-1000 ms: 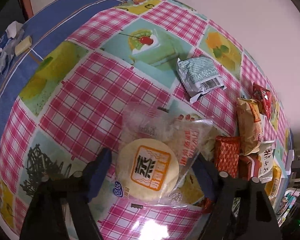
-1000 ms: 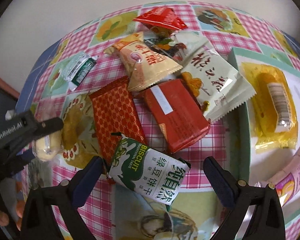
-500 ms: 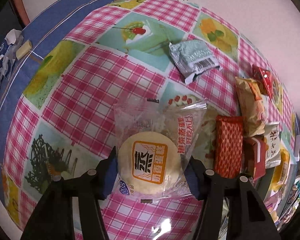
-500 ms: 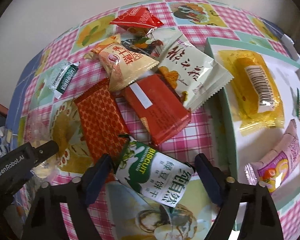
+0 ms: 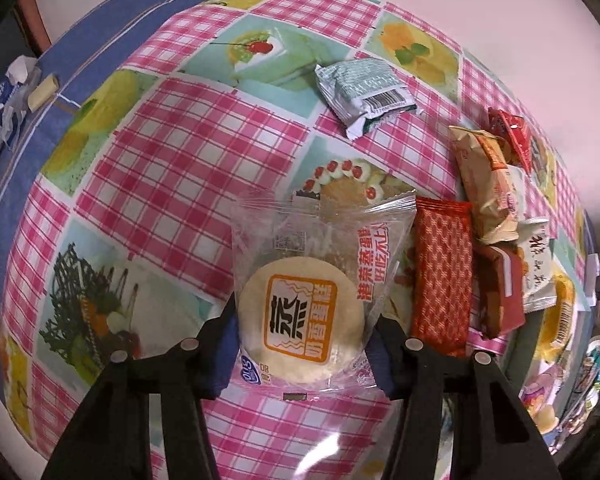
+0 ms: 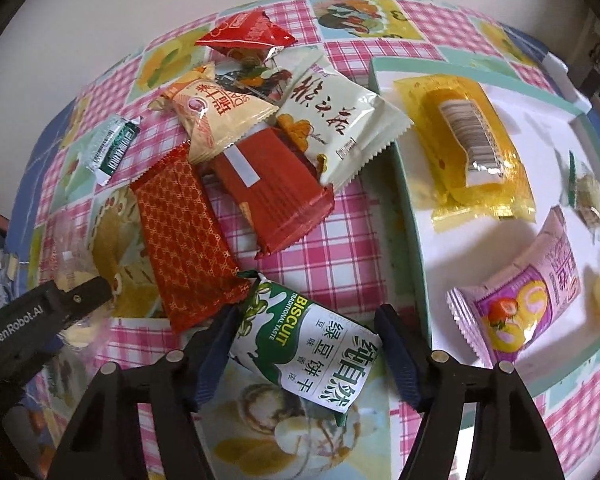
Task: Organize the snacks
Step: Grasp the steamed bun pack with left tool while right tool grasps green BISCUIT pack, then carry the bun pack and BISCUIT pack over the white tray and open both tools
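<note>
Grasp step, both sides: left claw (image 5: 302,326) has just been closing on the clear-wrapped round steamed cake (image 5: 300,320), pads now touching the wrapper on both flanks, so it reads as clamped. Right claw (image 6: 304,346) has also been closing around the green-and-white biscuit pack (image 6: 306,350) lying on the tabletop (image 6: 332,256); left pad touches the pack, right pad looks just clear, so not yet gripped. Next, I'd judge: finish the right squeeze, lift both, carry to the white tray (image 6: 404,208) right of the right claw, beside the yellow cake pack (image 6: 472,148) already inside.
</note>
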{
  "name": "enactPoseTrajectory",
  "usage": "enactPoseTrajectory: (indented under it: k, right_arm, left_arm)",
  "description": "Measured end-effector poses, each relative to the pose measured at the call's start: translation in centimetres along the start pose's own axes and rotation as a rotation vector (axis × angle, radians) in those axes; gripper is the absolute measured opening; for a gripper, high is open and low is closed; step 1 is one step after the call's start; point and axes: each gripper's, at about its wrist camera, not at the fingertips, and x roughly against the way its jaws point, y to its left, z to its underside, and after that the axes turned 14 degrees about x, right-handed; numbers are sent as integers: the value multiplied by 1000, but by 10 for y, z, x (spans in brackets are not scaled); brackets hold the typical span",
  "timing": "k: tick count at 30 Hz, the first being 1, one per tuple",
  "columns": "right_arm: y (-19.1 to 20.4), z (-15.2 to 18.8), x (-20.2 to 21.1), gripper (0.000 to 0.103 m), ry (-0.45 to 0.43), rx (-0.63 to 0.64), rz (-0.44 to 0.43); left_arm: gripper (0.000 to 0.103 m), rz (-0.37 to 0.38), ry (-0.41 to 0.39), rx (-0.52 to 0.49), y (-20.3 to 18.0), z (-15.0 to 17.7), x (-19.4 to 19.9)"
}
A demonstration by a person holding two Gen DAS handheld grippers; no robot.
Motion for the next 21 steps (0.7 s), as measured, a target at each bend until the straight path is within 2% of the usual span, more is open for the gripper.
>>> enactPoseTrajectory:
  k: [5,17,21]
  right_arm:
    - [-9,-1,14,72,-14,-19,-28]
    - [-42,-1,72,72,-99,-70,-70]
    - [-57,-13,80,72,-126,-114,-46]
  left_arm:
    - [57,54,10,16,1,6,8]
    - [57,125,-55,-16,-18,16,48]
    - [57,135,-67,-32,-28,11,58]
